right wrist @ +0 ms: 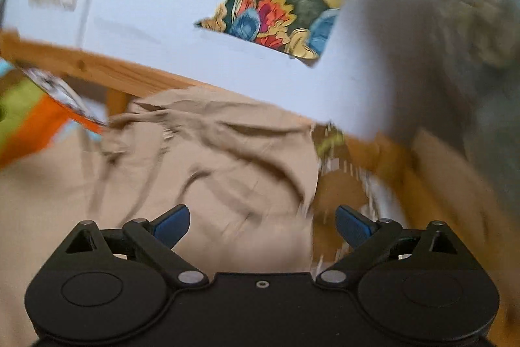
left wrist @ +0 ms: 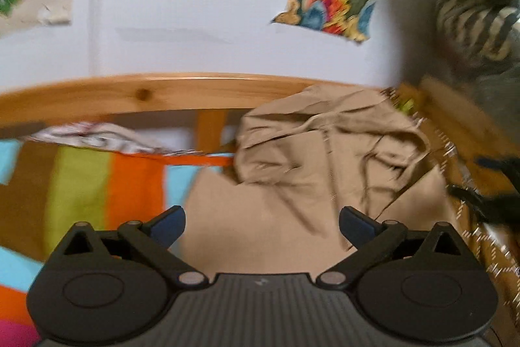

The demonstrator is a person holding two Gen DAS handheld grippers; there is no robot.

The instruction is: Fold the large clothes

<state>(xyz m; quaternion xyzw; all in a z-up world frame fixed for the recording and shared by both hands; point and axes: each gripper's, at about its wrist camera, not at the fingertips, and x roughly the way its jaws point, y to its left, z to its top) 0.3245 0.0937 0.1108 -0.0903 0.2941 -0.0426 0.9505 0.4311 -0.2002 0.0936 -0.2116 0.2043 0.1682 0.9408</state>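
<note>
On the striped bedcover (left wrist: 81,184), a beige garment (left wrist: 308,168) is lying crumpled (both views blurred) against the wooden bed rail (left wrist: 162,93); the left gripper (left wrist: 261,225) and right gripper (right wrist: 262,225) are hovering above it, fingers spread apart, holding nothing.

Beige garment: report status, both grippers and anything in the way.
Left gripper and right gripper: jaws open, empty. Beige garment crumpled on striped bedspread, unfolded. Nothing between jaws and cloth.
</note>
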